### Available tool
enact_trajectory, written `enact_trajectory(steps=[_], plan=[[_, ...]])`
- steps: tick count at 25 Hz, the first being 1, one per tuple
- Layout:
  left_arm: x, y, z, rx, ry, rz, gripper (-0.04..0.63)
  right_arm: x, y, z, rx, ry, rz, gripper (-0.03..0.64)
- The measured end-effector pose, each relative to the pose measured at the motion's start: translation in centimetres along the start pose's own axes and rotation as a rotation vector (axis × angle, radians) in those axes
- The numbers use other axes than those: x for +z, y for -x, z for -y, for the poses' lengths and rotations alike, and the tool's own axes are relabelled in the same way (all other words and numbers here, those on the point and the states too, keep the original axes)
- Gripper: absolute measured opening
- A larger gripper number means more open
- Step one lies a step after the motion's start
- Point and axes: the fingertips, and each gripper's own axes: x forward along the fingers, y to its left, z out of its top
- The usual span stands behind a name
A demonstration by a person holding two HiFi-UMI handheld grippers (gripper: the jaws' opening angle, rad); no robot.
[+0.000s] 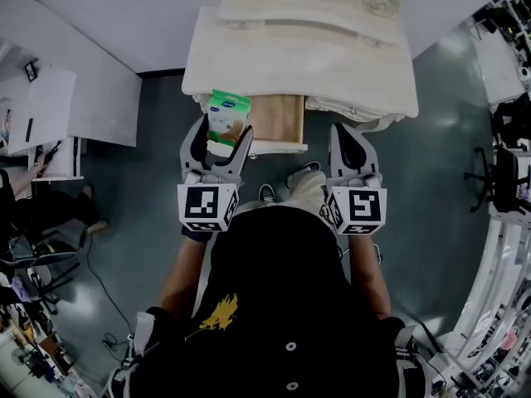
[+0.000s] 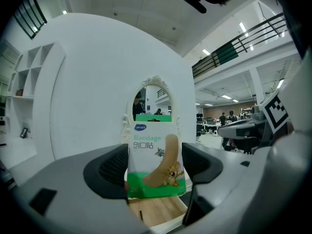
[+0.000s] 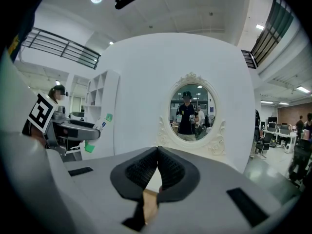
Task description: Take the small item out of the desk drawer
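Note:
A small white-and-green bandage box with a cartoon plaster on its face is held upright between the jaws of my left gripper, whose pads press on its two sides. It hangs above the left edge of the open wooden drawer of the white dressing table. The left gripper view shows the box filling the gap of that gripper, with the drawer's wood below. My right gripper hovers right of the drawer, in front of the table edge. Its jaws are shut with nothing between them.
An oval mirror in an ornate frame stands at the back of the table. A white shelf unit stands at the left and office chairs at the right. The person's shoes rest on the grey floor under the drawer.

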Motion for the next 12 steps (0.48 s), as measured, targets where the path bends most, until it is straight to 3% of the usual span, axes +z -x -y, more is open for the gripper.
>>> enact_trajectory(steps=[12], plan=[[-0.8,0.0,0.29,-0.001,0.001,-0.014,0.35,-0.34,0.22,-0.27,0.016,0.009,-0.011,0.015]])
